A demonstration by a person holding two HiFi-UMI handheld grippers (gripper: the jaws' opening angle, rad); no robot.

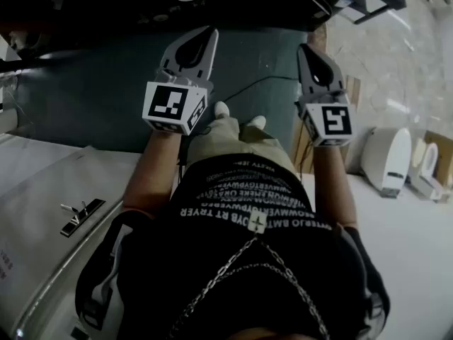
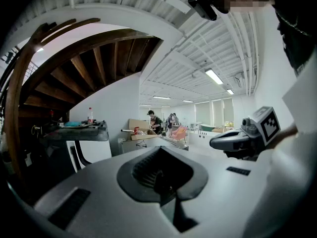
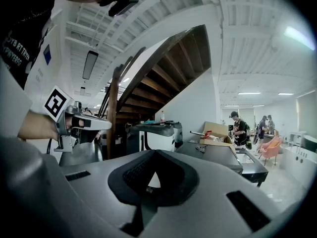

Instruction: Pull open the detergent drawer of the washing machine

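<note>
- left gripper (image 1: 210,34): jaws pressed together, nothing between them. I hold it out in front of me, about level, above the dark floor (image 1: 92,105).
- right gripper (image 1: 305,50): same, jaws closed to a point and empty, well apart from the left one.
- detergent drawer: I can't find it in any view (both gripper views look across an open room, past a staircase (image 2: 74,68)).
- A pale grey appliance top (image 1: 42,183) sits low at my left side in the head view. It might be the washing machine, can't tell, and no drawer front shows on it.
- step in hand, my call: find and approach; nothing is touched yet.
- doing it well:
  - turn to face the machine's front panel first, so the drawer shows in one gripper view
  - pick one gripper and spread its jaws before it arrives
  - set a pad behind the drawer's lip, close, and pull straight out along its track
- risks: closed jaws would only bump the panel, and a skewed pull could jam the drawer.
</note>
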